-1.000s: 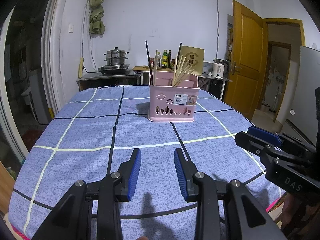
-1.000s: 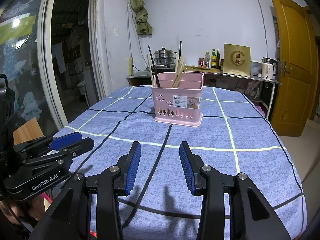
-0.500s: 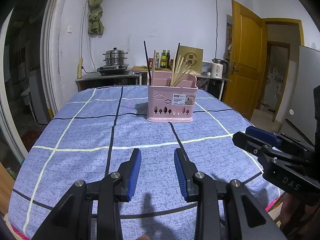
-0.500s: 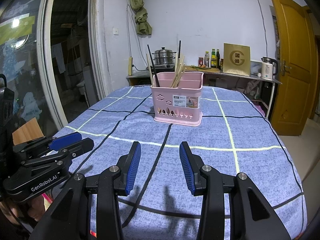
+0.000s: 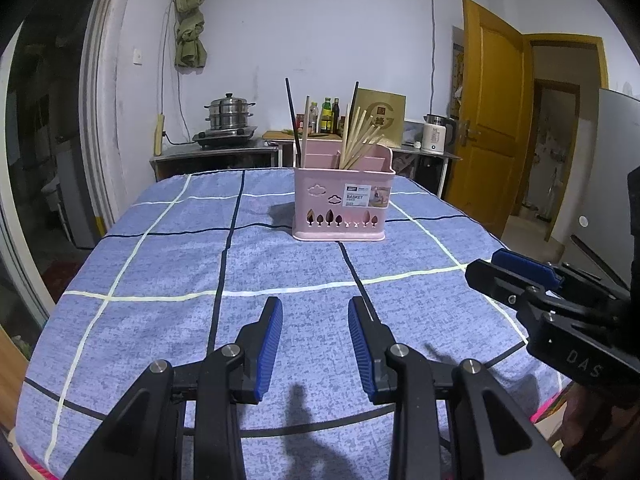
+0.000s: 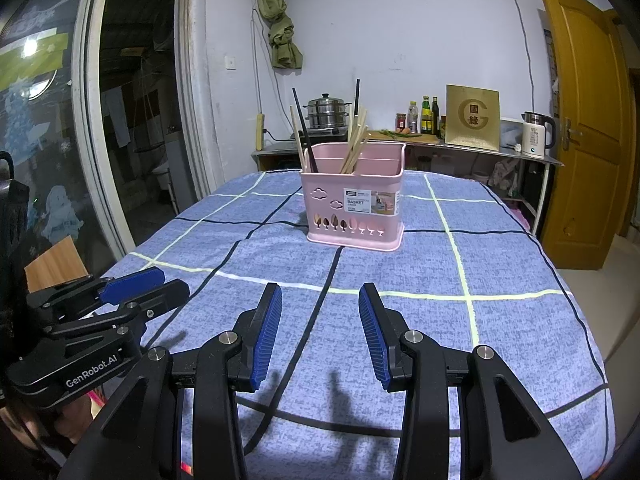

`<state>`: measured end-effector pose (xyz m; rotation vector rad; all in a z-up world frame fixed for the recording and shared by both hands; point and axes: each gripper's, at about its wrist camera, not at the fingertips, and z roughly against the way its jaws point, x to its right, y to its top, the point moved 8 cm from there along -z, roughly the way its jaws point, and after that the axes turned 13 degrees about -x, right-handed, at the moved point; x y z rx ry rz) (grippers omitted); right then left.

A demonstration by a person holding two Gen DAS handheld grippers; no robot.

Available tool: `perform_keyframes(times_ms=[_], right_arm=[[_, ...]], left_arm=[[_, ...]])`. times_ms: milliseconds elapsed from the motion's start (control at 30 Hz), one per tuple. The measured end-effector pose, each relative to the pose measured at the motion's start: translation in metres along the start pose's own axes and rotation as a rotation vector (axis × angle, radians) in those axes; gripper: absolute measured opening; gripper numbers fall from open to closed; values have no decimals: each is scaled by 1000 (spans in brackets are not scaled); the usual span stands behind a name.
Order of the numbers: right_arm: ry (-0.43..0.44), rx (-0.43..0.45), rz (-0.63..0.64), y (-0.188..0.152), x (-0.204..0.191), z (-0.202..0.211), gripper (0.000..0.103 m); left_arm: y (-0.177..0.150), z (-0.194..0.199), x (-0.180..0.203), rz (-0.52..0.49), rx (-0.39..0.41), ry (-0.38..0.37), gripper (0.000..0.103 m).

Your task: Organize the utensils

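- Left gripper (image 5: pixel 315 312): sits low at 6 o'clock in its own view, above the near part of the table; jaws parted by a moderate gap, blue pads facing each other, only cloth showing between them. Holds nothing.
- Right gripper (image 6: pixel 320 298): likewise low at 6 o'clock in its own view; jaws parted a little wider than the left's, with only cloth showing in the gap.
- Each gripper shows in the other's view: the right one at about 4 o'clock in the left wrist view, the left one at about 8 o'clock in the right wrist view.
- Basket (image 5: pixel 342 204): pink plastic, upright on the far half of the table, at 12 o'clock from both grippers and well apart from them. White label on its front wall; tree-shaped cut-outs along the base.
- Chopsticks (image 5: pixel 358 142): a bundle of pale ones leans in a middle compartment; one dark and one pale stick (image 5: pixel 305 132) stand in the left compartment. A further dark stick rises behind the bundle; its compartment cannot be told.
- Table (image 5: pixel 160 272): covered by a blue cloth with white and dark lines.
- Background: steamer pot (image 5: pixel 229 111) on a counter at 11 o'clock, kettle (image 5: pixel 437 139) at 1 o'clock, wooden door (image 5: pixel 494 152) at 2 o'clock.
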<state>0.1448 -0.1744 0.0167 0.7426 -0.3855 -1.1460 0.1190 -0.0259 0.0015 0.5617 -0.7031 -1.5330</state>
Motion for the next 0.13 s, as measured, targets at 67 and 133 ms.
perform_keyframes(times_ms=[67, 133], right_arm=[[2, 0, 0, 0, 0, 0, 41], [1, 1, 0, 1, 0, 0, 41]], left_arm=[[0, 0, 0, -1, 2, 1, 34], [0, 0, 1, 0, 1, 1, 34]])
